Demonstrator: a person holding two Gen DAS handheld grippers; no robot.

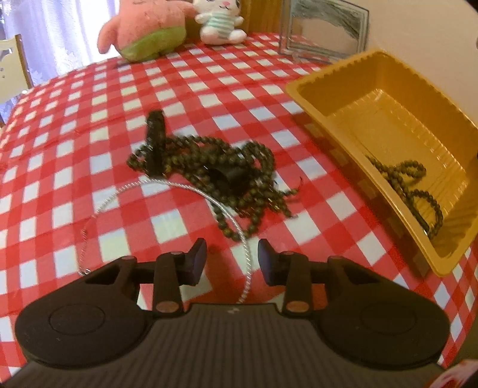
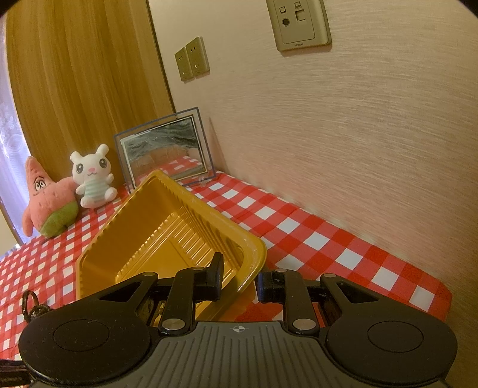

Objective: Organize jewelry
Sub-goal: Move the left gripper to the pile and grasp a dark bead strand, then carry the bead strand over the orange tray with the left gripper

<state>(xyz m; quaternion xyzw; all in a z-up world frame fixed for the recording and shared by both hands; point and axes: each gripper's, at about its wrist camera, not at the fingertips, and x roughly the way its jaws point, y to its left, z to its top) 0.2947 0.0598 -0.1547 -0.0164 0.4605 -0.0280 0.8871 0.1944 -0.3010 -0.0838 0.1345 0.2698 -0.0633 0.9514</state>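
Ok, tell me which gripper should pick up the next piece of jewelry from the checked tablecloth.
Left. The left gripper is open right over the silver twisted necklace, with the dark beaded strands just ahead. The right gripper is clamped on the yellow plastic tray rim, tilting it.

A surface covered by a red-and-white checked cloth (image 2: 301,229) is set against a pale pink textured wall (image 2: 343,119). A beige data socket plate (image 2: 299,24) and two beige wall switches (image 2: 192,58) are mounted on that wall. A tall wooden panel with yellow-brown grain (image 2: 80,83) is seen in the corner. A white lace curtain (image 1: 59,27) is lit by daylight at left, with a cream chair back (image 1: 13,59) beside it.
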